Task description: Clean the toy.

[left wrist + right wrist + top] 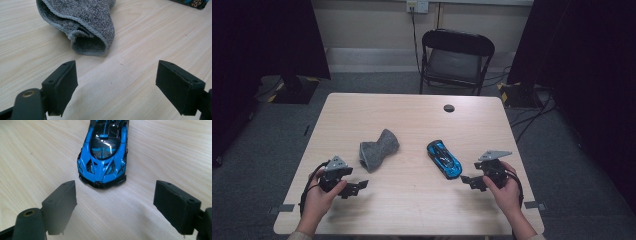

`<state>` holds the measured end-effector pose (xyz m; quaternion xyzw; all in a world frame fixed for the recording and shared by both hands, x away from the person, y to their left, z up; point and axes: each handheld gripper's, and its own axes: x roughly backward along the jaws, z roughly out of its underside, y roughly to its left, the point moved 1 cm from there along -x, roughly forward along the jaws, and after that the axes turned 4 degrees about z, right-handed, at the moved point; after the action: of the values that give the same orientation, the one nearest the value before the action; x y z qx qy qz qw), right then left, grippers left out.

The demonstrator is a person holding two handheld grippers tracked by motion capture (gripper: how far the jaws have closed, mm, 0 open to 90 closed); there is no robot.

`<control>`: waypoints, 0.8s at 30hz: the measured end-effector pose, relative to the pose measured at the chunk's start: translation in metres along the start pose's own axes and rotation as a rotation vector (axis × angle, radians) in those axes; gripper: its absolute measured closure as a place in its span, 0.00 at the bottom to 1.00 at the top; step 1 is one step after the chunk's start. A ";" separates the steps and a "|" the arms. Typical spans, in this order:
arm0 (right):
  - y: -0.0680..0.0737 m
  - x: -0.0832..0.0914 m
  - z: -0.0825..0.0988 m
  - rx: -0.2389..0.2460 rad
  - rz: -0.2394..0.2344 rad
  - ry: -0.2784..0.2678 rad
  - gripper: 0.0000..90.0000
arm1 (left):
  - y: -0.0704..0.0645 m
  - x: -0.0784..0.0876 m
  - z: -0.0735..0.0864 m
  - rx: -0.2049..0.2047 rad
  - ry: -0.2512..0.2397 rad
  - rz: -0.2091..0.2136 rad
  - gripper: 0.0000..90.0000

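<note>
A grey fuzzy sock-like cloth (pixel 378 149) lies crumpled left of the table's middle. In the left gripper view the cloth (pixel 85 22) has its open end toward me, just beyond my jaws. My left gripper (pixel 356 187) is open near the front left, a short way from the cloth, with nothing between its jaws (pixel 116 86). A blue and black toy car (pixel 444 158) stands right of centre, its nose (pixel 102 176) pointing at my right gripper (pixel 115 205). That right gripper (pixel 468 182) is open and empty, just short of the car.
The light wooden table (pixel 412 210) has a round cable hole (pixel 449 108) near its far edge. A black folding chair (pixel 455 59) stands behind the table. Dark curtains hang at both sides, and cables trail over the grey floor at the right.
</note>
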<state>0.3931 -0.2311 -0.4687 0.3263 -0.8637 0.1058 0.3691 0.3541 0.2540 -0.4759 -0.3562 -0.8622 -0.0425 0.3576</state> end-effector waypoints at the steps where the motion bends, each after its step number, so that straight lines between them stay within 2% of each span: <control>1: 0.000 0.001 0.001 -0.003 0.005 0.001 0.20 | 0.000 0.001 0.000 -0.002 0.003 -0.001 0.19; 15: -0.002 0.009 0.011 0.006 0.010 0.009 0.20 | 0.003 0.008 0.009 0.009 0.005 -0.003 0.19; 24: -0.002 0.013 0.017 -0.008 -0.002 0.003 0.20 | 0.005 0.014 0.013 0.012 0.007 -0.005 0.19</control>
<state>0.3782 -0.2462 -0.4716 0.3257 -0.8633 0.1025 0.3717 0.3425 0.2697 -0.4778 -0.3519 -0.8621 -0.0396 0.3625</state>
